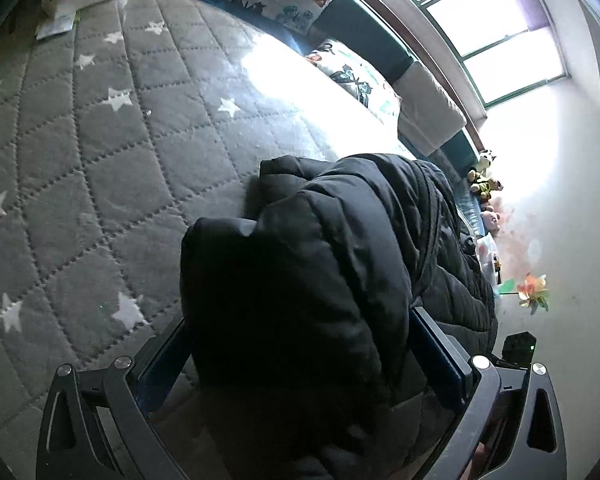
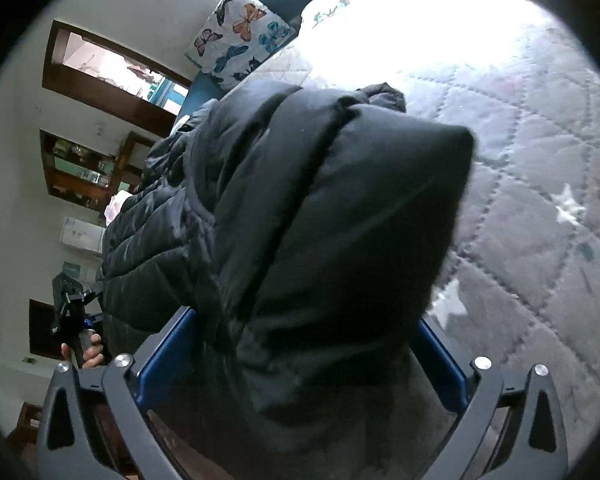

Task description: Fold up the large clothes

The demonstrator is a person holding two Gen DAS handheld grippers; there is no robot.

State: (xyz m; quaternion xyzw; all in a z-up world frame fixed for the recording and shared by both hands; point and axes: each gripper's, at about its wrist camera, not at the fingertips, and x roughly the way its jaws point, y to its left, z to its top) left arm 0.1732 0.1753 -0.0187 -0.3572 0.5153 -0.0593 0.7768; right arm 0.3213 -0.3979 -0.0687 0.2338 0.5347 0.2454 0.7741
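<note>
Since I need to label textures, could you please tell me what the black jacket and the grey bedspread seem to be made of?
Black puffer jacket: apparently smooth synthetic shell, likely nylon or polyester, with a faint sheen and puffy stitched channels suggesting padding. Grey bedspread: a soft, matte, slightly fuzzy quilted fabric, with diamond stitching and white stars; the fibre cannot be told.

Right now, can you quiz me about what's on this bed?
1. True or false: the puffy jacket is red.
2. The pillow shows: A butterflies, B cars, C dots?
3. Fill in: the grey quilt has white ____ on it.
Key: 1 false, it is black; 2 A; 3 stars.
</note>
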